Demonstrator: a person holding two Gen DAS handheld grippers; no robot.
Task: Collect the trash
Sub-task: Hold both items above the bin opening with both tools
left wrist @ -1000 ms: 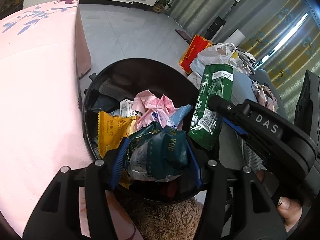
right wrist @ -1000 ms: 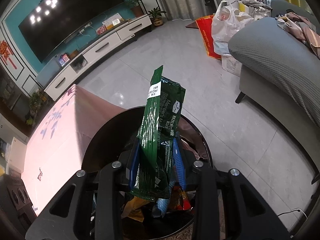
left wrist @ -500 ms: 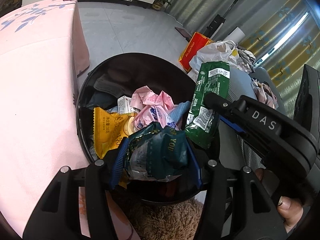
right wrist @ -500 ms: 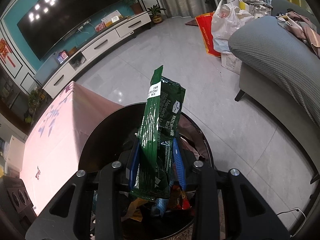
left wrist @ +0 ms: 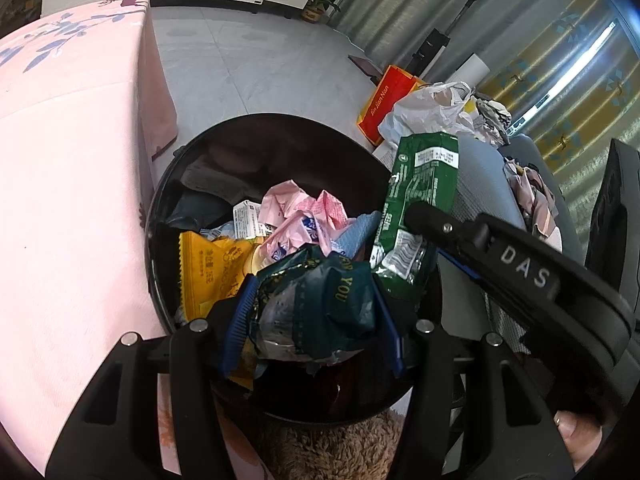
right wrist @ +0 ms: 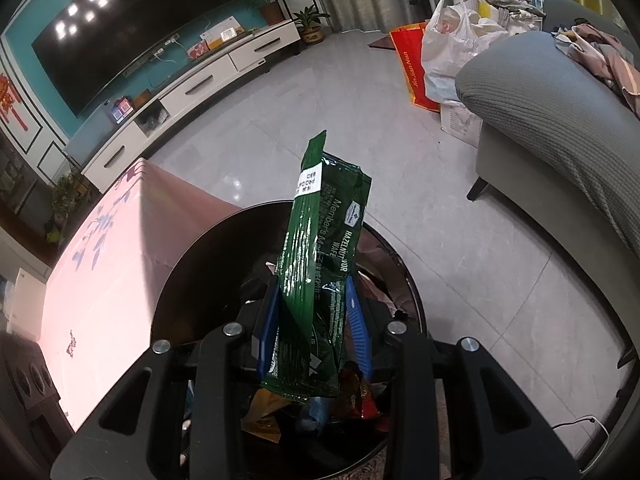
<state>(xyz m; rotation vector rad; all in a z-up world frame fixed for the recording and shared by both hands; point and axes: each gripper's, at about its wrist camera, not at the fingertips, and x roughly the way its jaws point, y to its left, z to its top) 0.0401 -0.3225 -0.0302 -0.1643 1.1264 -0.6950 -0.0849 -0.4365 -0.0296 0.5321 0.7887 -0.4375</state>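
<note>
Crumpled teal wrapper point(left wrist: 320, 304), upright green wafer pack point(right wrist: 320, 280), both above full black bin point(left wrist: 280, 136)

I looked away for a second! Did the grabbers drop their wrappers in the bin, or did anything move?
No, nothing was dropped or moved. The left gripper still squeezes the crumpled dark wrapper, and the right gripper still clamps the green wafer packet. Both stay hanging over the full black bin.
</note>
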